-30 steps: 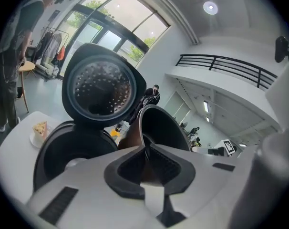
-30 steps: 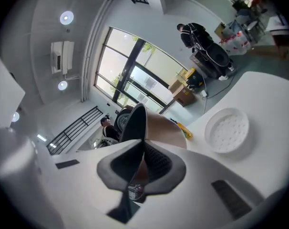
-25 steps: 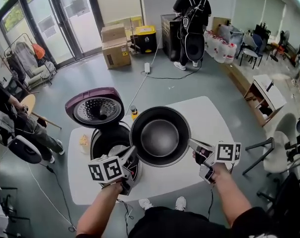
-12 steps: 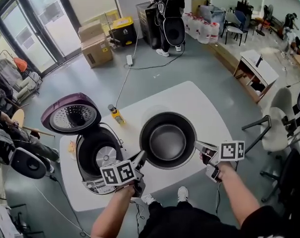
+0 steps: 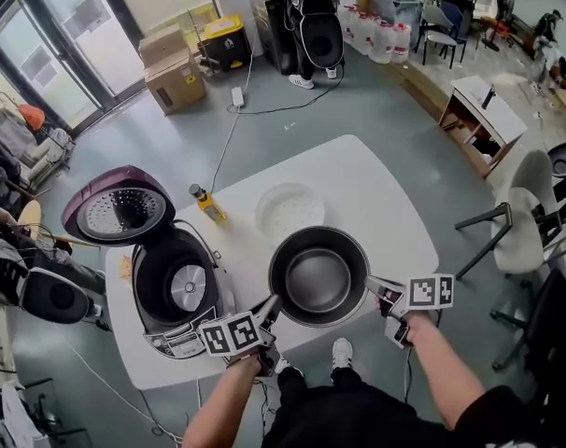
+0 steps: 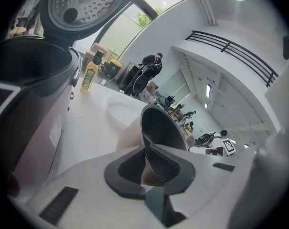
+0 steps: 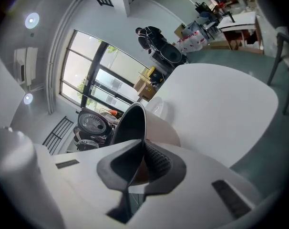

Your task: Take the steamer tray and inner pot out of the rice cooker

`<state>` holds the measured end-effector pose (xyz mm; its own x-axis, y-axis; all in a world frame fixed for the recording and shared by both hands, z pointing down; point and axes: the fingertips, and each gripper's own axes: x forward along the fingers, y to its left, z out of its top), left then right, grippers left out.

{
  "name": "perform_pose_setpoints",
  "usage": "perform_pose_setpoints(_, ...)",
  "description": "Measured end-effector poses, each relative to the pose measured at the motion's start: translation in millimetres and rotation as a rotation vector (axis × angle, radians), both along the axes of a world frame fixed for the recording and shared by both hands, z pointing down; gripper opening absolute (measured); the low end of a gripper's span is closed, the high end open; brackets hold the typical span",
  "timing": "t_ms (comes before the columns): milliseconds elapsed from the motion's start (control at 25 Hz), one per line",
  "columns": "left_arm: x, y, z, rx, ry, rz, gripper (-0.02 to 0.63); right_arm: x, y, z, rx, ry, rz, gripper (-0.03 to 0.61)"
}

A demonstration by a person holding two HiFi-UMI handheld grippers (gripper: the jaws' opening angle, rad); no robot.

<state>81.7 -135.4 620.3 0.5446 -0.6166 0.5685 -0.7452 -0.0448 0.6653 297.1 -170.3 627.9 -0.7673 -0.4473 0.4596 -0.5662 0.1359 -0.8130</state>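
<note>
We had the left hand-held gripper (image 5: 270, 306) clamped on one rim of the inner pot (image 5: 318, 278), with the open rice cooker (image 5: 176, 287) to its left. The right hand-held gripper (image 5: 371, 286) pinched the opposite rim. The steamer tray (image 5: 290, 210) lay on the table (image 5: 386, 203) beyond both.

No text, brand, number or sign is legible in any view. The front panel (image 5: 176, 343) of the rice cooker (image 5: 176, 283) carries print too small to read. The label on the yellow bottle (image 5: 208, 205) is likewise unreadable.
</note>
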Motion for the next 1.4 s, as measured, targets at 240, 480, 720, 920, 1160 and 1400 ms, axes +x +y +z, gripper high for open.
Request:
perform_pose_setpoints(240,1,10,25,-0.034,-0.013,-0.028,0.029,0,4,21,-0.01,0.055,-0.026,0.014)
perform_pose_setpoints(480,0,14,42,-0.04,-0.03,-0.045,0.033,-1,6,34,-0.02,0.076,-0.027,0.014)
perform_pose_setpoints(720,-1,8,42,-0.015,-0.048,-0.073,0.052,-1,2,36,0.013,0.1,0.003,0.023)
perform_pose_setpoints(920,-9,6,30,0.038,-0.144,-0.065,0.159,7,-9,24,0.117,0.205,0.021,0.069)
perform_pose_setpoints(1160,-15,-4,-35,0.202,-0.295,-0.028,0.292,16,-31,-42,0.378,0.383,0.011,0.207)
perform_pose_setpoints(1400,-51,-23,-136,0.464,-0.493,-0.124,0.341,-25,-44,-136,0.697,0.46,0.01,0.324)
